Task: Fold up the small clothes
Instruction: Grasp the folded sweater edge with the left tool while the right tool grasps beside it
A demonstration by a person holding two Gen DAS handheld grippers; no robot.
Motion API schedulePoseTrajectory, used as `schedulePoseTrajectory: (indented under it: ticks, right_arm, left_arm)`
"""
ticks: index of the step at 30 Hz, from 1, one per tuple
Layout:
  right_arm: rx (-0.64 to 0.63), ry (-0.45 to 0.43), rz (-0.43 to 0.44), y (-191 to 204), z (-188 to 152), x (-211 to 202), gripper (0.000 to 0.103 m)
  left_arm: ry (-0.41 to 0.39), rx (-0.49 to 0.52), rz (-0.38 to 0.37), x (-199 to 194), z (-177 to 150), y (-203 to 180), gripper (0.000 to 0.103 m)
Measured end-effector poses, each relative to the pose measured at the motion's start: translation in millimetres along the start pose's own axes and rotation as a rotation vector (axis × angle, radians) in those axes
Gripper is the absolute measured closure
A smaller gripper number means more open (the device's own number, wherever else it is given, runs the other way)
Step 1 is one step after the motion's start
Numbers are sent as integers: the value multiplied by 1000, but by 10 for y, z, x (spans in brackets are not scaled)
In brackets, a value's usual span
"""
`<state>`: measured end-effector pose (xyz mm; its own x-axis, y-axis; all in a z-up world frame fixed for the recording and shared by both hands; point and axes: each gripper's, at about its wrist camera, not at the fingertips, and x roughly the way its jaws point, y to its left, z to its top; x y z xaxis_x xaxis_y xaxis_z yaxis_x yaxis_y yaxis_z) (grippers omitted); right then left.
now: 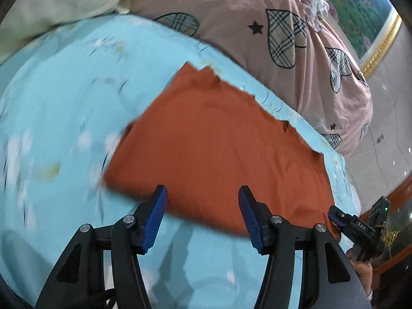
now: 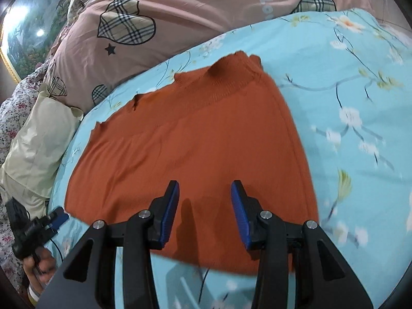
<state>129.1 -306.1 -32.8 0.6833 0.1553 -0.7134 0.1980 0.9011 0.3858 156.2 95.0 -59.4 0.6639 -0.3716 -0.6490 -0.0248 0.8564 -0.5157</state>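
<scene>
An orange knit garment [image 1: 219,139] lies flat on a light blue flowered bedsheet [image 1: 64,90]. It also fills the middle of the right wrist view [image 2: 195,139], its ribbed hem at the far end. My left gripper [image 1: 203,193] is open and empty, hovering over the garment's near edge. My right gripper [image 2: 204,188] is open and empty above the garment's near part. The right gripper also shows in the left wrist view [image 1: 334,216] at the garment's right edge. The left gripper shows in the right wrist view [image 2: 60,216] by the garment's left corner.
A pink quilt with plaid hearts [image 1: 257,25] is piled at the far side of the bed [image 2: 154,25]. A pale green pillow [image 1: 56,5] lies beside it [image 2: 33,149]. A framed landscape picture [image 1: 360,13] hangs behind. The flowered sheet [image 2: 347,103] extends right.
</scene>
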Motion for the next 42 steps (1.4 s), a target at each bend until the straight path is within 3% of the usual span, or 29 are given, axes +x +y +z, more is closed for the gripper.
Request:
schedulePoseTrajectory:
  ticks: [4, 8, 10, 17, 20, 22, 25, 31, 34, 37, 42]
  right_arm:
    - [11, 3, 9, 14, -143, -122, 56]
    - [11, 12, 16, 26, -242, -227, 54]
    - [14, 12, 20, 28, -271, -266, 52]
    - [26, 17, 46, 30, -264, -264, 50]
    - [25, 21, 55, 35, -201, -194, 50]
    - [27, 21, 67, 40, -138, -141, 50]
    - [40, 19, 84, 13, -35, -70, 50]
    - [98, 34, 138, -122, 180, 29, 50]
    - [126, 42, 169, -170, 283, 66, 50]
    - [142, 41, 201, -174, 374, 102, 50]
    - [146, 111, 266, -50, 492, 332, 50]
  left_arm:
    - [26, -39, -14, -51, -273, 53, 41]
    - [53, -91, -37, 40, -315, 102, 38]
    - [37, -122, -44, 103, -258, 132, 34]
    - [-49, -205, -3, 407, 169, 304, 34]
    - [-89, -228, 42, 505, 327, 352, 45]
    - [-94, -221, 62, 560, 397, 348, 68]
    - [-77, -213, 29, 575, 447, 297, 87]
    - [-111, -30, -38, 351, 516, -344, 91]
    - [-103, 112, -95, 341, 459, -871, 91]
    - [-79, 278, -115, 474, 242, -1430, 91]
    - [7, 445, -86, 917, -205, -1886, 91]
